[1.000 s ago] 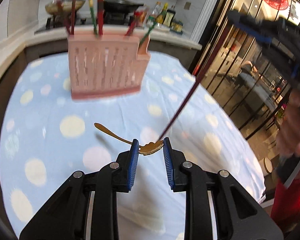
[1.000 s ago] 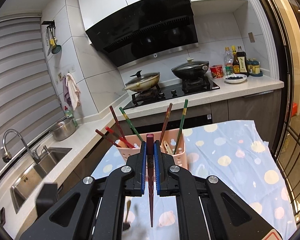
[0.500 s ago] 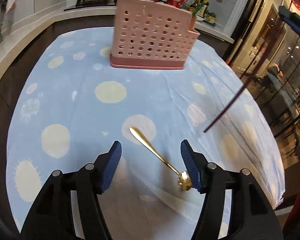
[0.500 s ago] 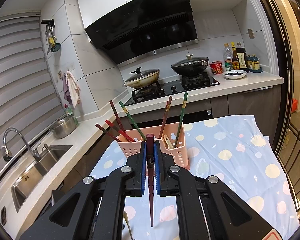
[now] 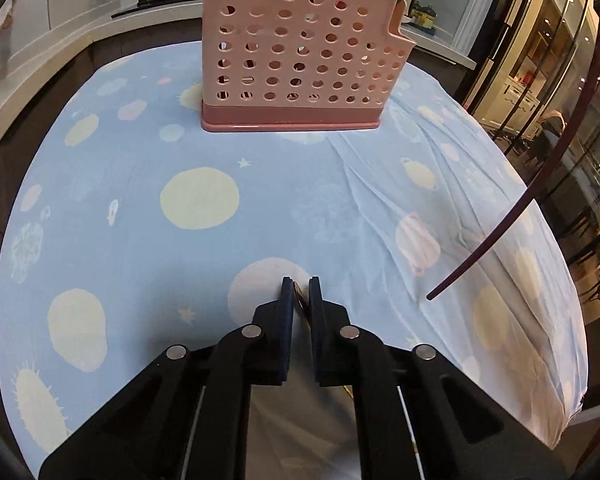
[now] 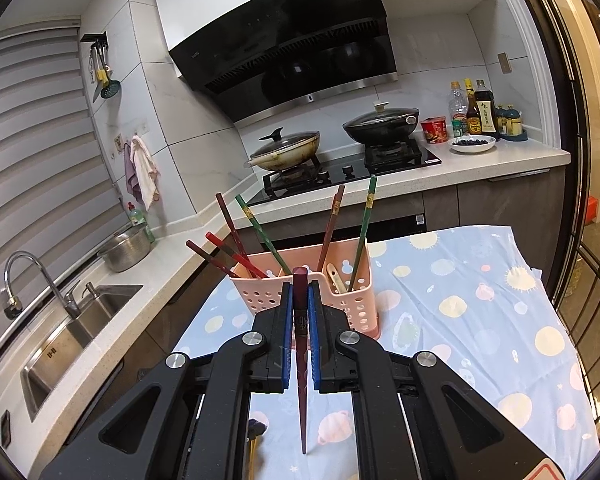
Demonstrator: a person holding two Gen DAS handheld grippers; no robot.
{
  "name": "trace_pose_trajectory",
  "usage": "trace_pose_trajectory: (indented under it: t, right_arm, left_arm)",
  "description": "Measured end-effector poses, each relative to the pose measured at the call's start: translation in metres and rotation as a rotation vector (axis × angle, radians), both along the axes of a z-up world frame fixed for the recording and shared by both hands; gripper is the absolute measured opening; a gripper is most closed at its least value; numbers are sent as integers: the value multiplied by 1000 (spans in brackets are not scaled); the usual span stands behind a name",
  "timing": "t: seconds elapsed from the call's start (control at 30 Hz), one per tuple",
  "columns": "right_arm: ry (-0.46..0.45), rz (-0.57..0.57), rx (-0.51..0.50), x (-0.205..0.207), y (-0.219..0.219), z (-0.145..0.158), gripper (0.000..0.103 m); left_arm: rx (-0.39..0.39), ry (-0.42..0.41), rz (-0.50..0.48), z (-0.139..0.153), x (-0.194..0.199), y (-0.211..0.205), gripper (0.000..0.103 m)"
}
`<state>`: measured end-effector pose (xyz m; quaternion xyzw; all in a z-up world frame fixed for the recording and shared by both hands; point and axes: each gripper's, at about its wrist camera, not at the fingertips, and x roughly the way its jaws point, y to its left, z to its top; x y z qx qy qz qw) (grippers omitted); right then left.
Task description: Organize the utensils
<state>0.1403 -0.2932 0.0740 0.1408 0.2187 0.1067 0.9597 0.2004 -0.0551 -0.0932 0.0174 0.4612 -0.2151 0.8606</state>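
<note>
— Firstly, the spoon's position?
— Gold spoon (image 5: 299,301) sits pinched between the nearly closed left tongs (image 5: 300,294), low over the blue tabletop (image 5: 260,208).
— And the chopstick?
— Dark red chopstick (image 6: 301,344) is clamped in the closed right tongs (image 6: 301,312), tip pointing down.
— The holder?
— Pink perforated holder (image 6: 340,304) stands upright on the tabletop beyond both tongs, several chopsticks leaning inside. Kitchen counter (image 6: 480,164) with stove lies behind.

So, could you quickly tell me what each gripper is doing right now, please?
Left gripper: shut on the gold spoon.
Right gripper: shut on a dark red chopstick, tip pointing down.
</note>
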Motion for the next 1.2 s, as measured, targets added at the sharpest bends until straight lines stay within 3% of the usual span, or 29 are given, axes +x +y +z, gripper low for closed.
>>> trace_pose_trajectory:
  t: [0.2, 0.4, 0.63, 0.73, 0.83, 0.9, 0.93, 0.97, 1.2]
  right_arm:
    - [-8, 3, -3, -6, 1, 3, 7]
    - [-28, 18, -12, -13, 5, 11, 7]
    - [-44, 36, -16, -3, 9, 24, 7]
    - [-44, 36, -13, -2, 9, 24, 7]
    - [-45, 20, -31, -5, 9, 20, 7]
    - [-38, 13, -28, -4, 7, 16, 7]
    - [-33, 11, -24, -3, 5, 15, 7]
    - [-29, 7, -22, -2, 3, 13, 7]
    - [-24, -12, -33, 9, -3, 8, 7]
  left_arm:
    - [-39, -60, -24, 33, -20, 0, 2]
    - [-101, -165, -50, 89, -34, 2, 1]
    - [-154, -312, -56, 162, -21, -2, 0]
    - [-153, -333, -56, 174, -14, -3, 1]
    - [-127, -295, -51, 156, -5, -7, 3]
    - [-104, -237, -46, 129, 3, -9, 17]
    - [-88, -206, -37, 113, 9, -11, 31]
    - [-77, -183, -41, 100, 11, -15, 37]
    - [-8, -22, -58, 24, 41, -42, 37]
